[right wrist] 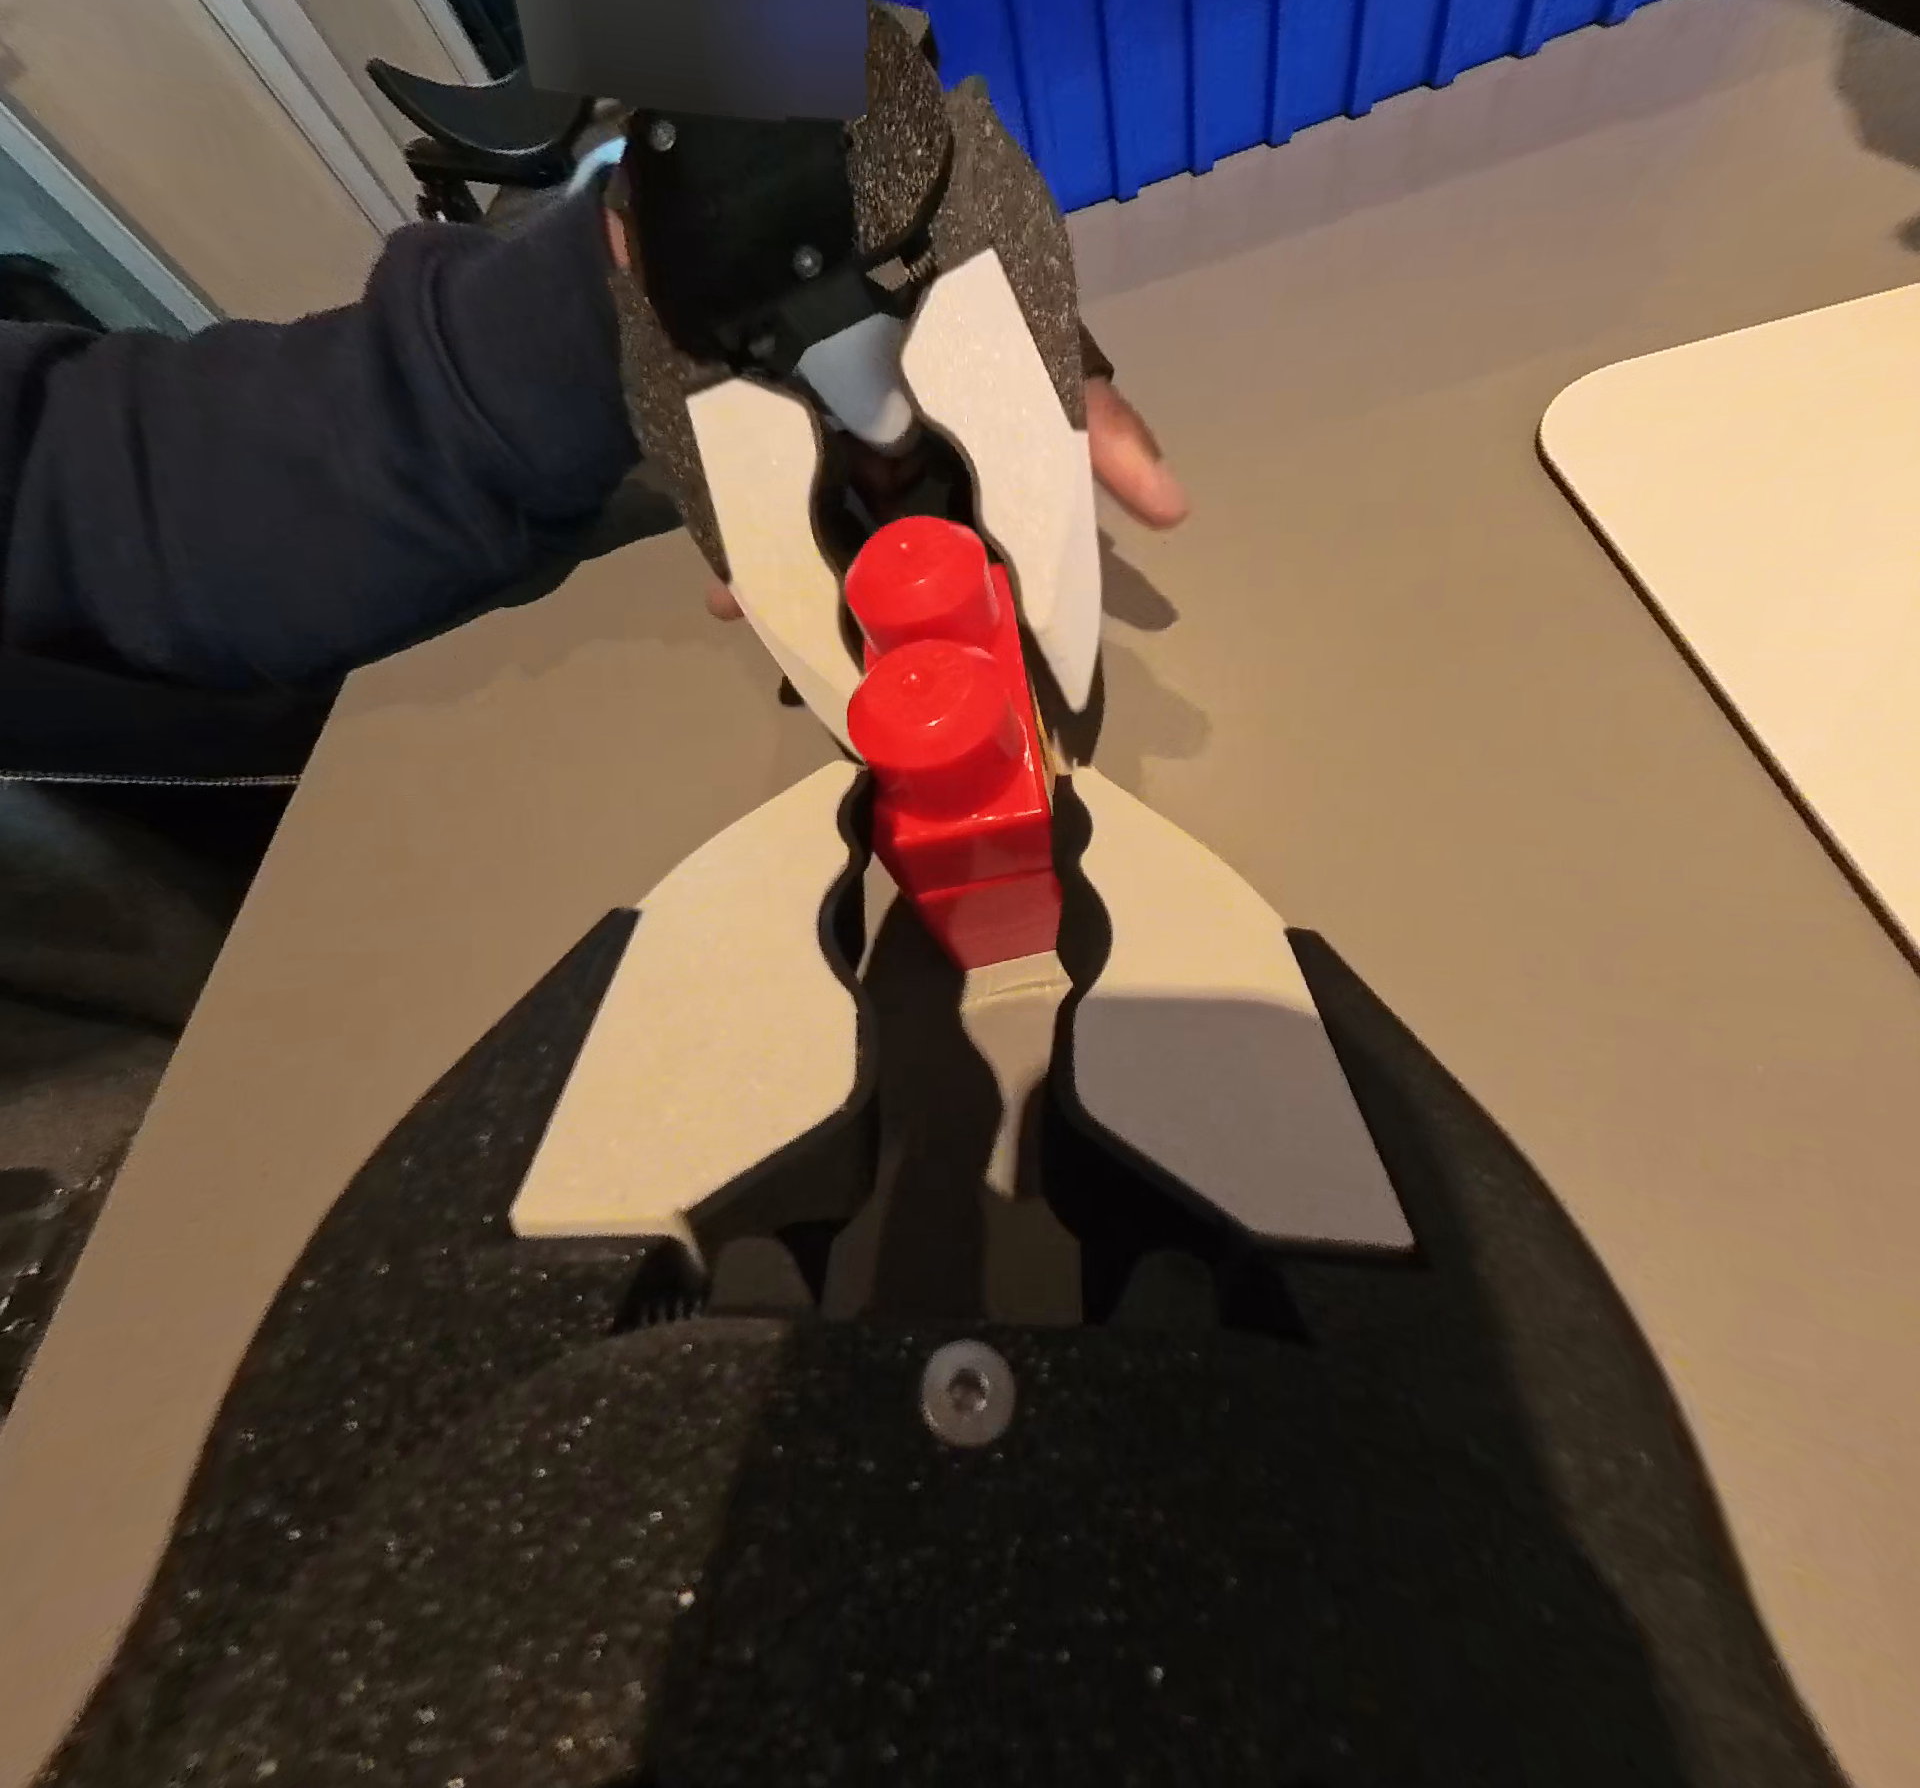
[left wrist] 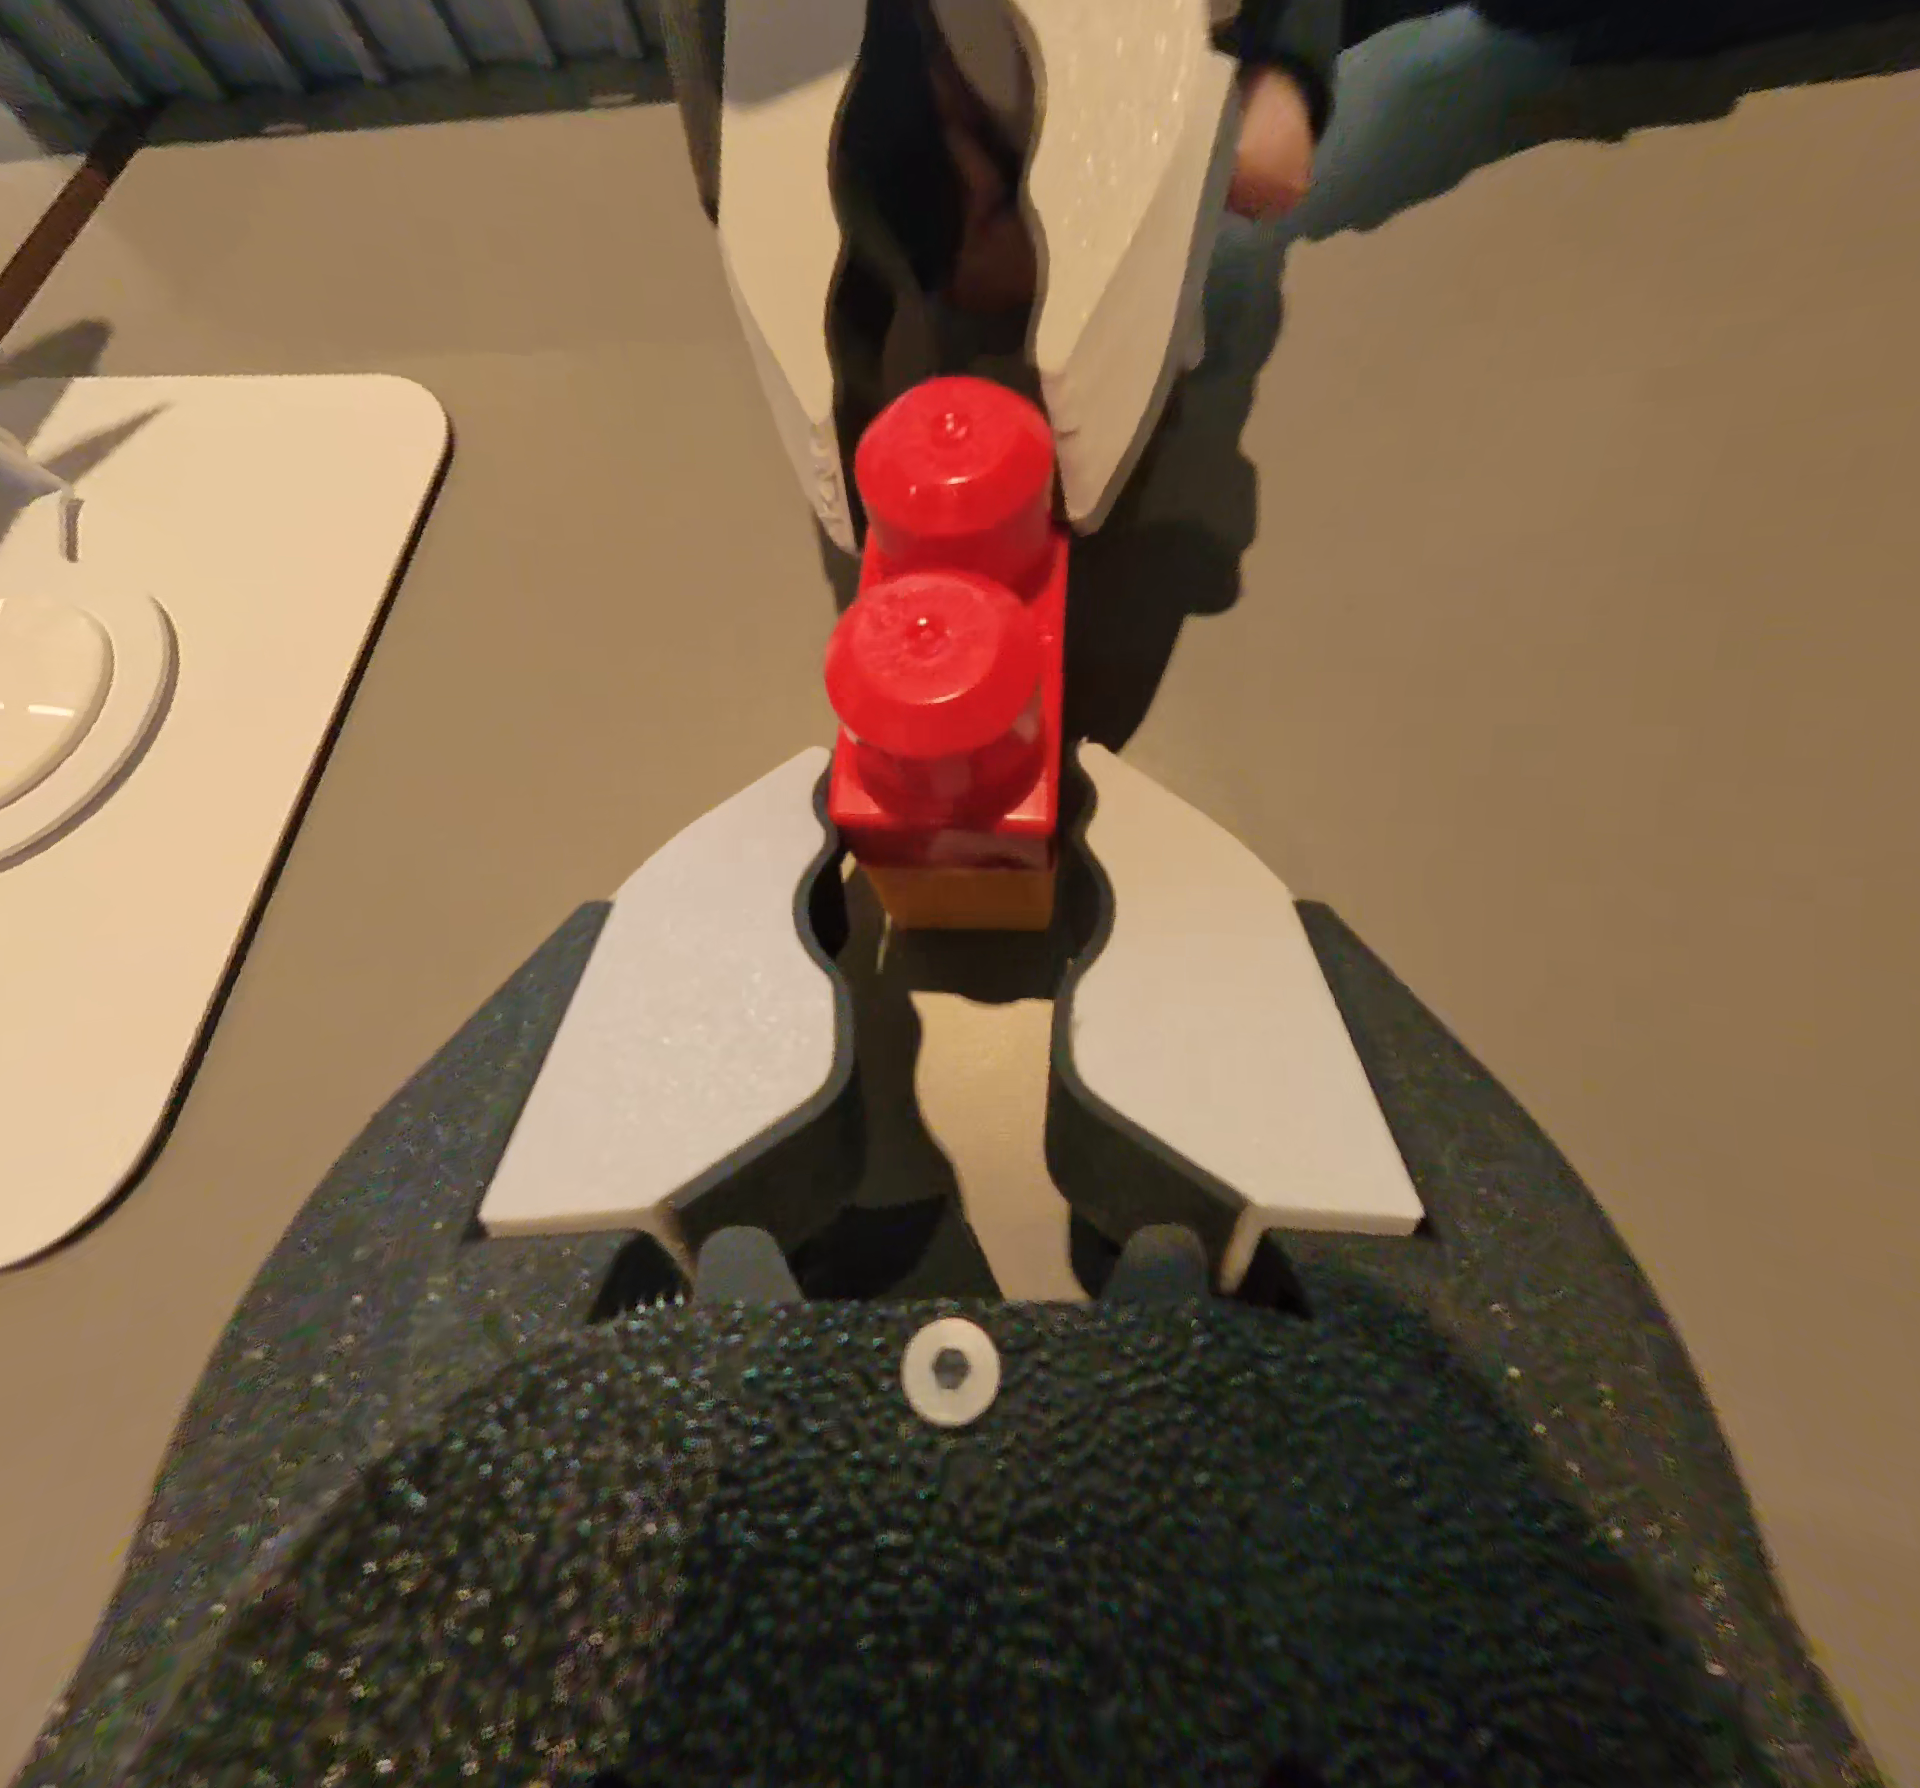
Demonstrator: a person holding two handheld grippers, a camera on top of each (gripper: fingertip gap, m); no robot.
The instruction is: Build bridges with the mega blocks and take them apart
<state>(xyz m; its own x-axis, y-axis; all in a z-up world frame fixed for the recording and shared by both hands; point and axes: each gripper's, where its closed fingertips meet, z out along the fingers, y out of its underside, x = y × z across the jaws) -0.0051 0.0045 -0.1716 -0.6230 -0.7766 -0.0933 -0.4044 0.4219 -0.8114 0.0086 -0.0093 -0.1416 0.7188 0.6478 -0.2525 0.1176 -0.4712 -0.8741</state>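
A red two-stud block [left wrist: 940, 678] tops a small stack on the grey table [left wrist: 1507, 699]. In the left wrist view an orange block [left wrist: 961, 897] sits under its near end. In the right wrist view the red block [right wrist: 935, 730] has another red block [right wrist: 992, 912] under its near end. My left gripper [left wrist: 956, 782] is shut on the stack's near end, fingertips against both sides. My right gripper [right wrist: 966, 793] is shut on the opposite end. Each gripper faces the other: the right one [left wrist: 961, 523] shows in the left view, the left one [right wrist: 951, 699] in the right view.
A white mat [left wrist: 260, 699] lies left of the stack, with a clear dish [left wrist: 42, 678] on it; it also shows in the right wrist view [right wrist: 1766, 543]. A blue bin [right wrist: 1351, 24] stands at the table's far side. A person's dark sleeve [right wrist: 312, 450] reaches over the table edge.
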